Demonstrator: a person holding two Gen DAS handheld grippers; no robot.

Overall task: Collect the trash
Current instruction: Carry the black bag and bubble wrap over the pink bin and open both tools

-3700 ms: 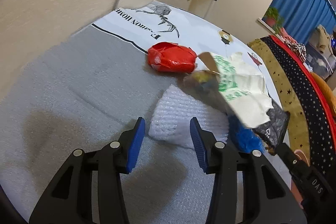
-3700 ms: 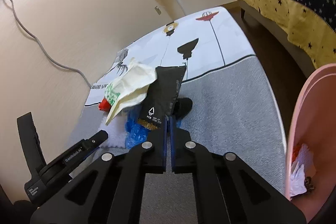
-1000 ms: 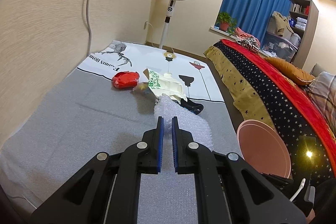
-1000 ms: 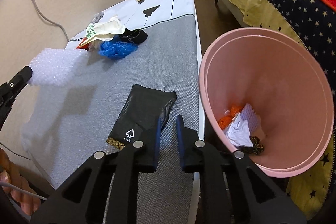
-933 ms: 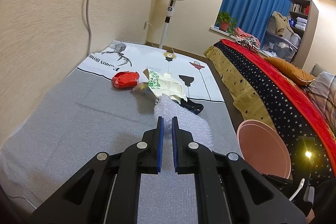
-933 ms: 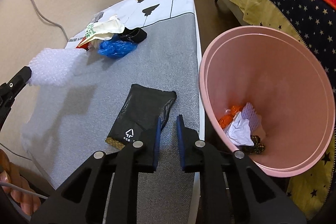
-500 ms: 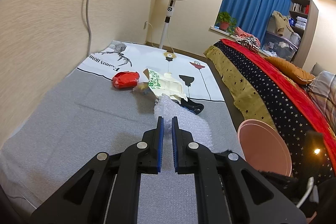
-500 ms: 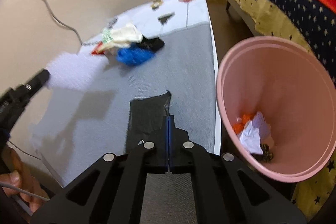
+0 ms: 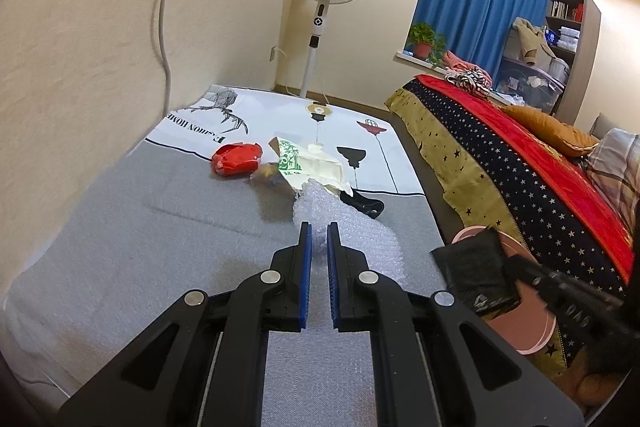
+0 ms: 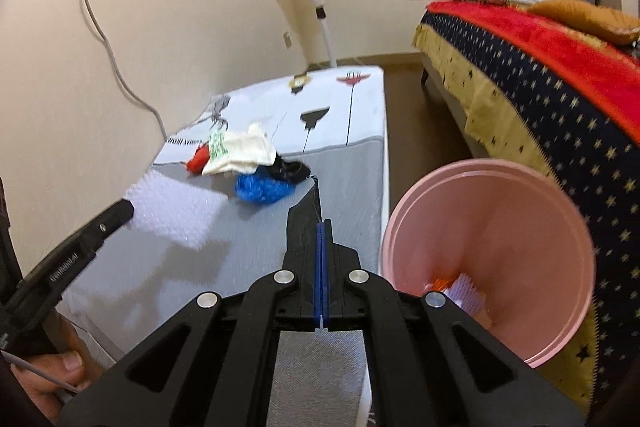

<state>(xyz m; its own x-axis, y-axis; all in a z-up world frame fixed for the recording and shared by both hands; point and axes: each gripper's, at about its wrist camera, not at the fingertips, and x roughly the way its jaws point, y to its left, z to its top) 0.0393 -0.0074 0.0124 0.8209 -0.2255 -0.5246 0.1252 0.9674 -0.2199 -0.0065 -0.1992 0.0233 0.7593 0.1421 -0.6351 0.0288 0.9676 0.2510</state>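
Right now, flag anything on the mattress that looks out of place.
A heap of litter sits mid-mattress: a red wrapper, a white printed bag, a blue plastic bag and something black. Nothing looks spilled or damaged.

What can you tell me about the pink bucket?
The pink bucket is a round, smooth tub that looks like plastic, with a double-ridged rim. It sits tilted, mouth open toward the cameras, between the grey mat and the starry bedspread. At its bottom lie orange and white scraps. Whether it touches the bedspread cannot be told.
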